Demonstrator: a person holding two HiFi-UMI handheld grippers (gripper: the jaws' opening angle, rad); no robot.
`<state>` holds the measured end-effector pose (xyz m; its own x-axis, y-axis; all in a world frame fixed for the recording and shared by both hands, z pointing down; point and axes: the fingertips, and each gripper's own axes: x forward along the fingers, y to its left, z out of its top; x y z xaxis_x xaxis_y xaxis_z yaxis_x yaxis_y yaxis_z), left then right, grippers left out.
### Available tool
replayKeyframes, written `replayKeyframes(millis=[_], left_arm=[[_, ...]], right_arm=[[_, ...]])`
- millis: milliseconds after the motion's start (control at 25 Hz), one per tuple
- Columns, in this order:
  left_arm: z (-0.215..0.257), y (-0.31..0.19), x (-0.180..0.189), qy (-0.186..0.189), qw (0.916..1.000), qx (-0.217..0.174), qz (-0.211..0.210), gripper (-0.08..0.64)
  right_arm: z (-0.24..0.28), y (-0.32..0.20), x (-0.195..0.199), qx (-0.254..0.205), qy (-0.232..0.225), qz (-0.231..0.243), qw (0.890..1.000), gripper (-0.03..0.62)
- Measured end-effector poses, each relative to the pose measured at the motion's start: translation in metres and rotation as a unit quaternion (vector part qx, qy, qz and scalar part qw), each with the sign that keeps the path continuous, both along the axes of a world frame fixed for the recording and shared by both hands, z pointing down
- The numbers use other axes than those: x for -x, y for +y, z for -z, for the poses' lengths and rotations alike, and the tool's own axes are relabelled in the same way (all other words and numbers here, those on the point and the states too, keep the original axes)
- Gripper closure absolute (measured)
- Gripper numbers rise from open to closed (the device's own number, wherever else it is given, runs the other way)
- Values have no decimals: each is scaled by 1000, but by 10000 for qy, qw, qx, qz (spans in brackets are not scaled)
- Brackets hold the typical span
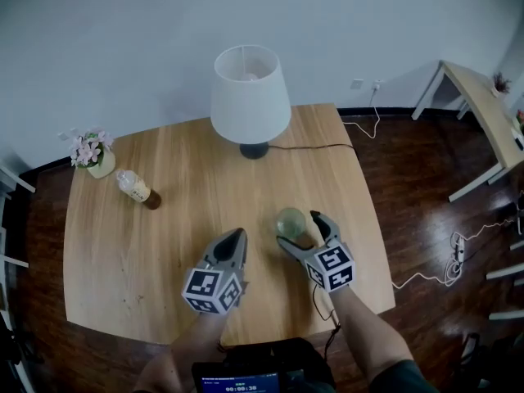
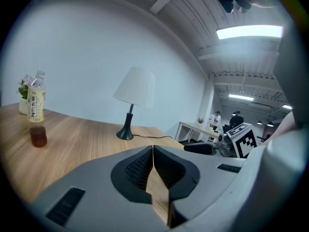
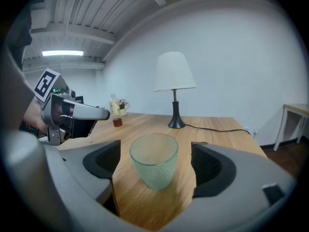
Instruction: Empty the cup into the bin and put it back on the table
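A pale green textured glass cup [image 3: 154,166] stands upright on the wooden table [image 1: 147,252], seen also as the cup [image 1: 290,222] in the head view. My right gripper [image 3: 154,170] is open around it, a jaw on each side with a gap to the glass; the right gripper [image 1: 301,229] sits at the table's front right. My left gripper [image 2: 153,170] is shut with nothing between its pads; the left gripper [image 1: 234,240] hovers left of the cup. The cup looks empty. No bin shows in any view.
A white-shaded lamp [image 1: 250,97] stands at the table's back, its cord running right. A bottle [image 1: 133,187] with a brown cap [image 1: 153,200] beside it and a small flower pot [image 1: 92,154] sit back left. A second table [image 1: 483,113] stands far right.
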<state>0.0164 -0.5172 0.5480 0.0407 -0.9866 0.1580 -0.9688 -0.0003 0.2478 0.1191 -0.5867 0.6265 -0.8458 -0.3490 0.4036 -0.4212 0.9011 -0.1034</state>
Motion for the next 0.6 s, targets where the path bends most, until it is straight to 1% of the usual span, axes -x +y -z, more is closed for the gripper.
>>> replayKeyframes(millis=[120, 160, 200, 360, 440, 520, 600], left_arm=[[21, 16, 1, -88, 9996, -252, -58, 558], [29, 23, 0, -97, 9993, -347, -85, 560], [37, 29, 0, -94, 9989, -448, -114, 560], [69, 49, -8, -68, 9958, -875, -272, 560], [81, 59, -15, -99, 9940, -1025, -381, 560], [94, 68, -23, -179, 9917, -1167, -502, 560], [110, 77, -33, -222, 9882, -1361, -664, 560]], right_arm=[[24, 4, -12, -104, -192, -195, 9996, 126], [34, 8, -17, -132, -263, -241, 9993, 151], [43, 14, -23, -173, -319, -284, 9989, 192], [84, 34, -43, -384, -505, -433, 9970, 283], [105, 47, -52, -407, -654, -469, 9959, 312], [127, 60, -60, -509, -781, -413, 9948, 369], [148, 72, -68, -632, -891, -294, 9936, 397]])
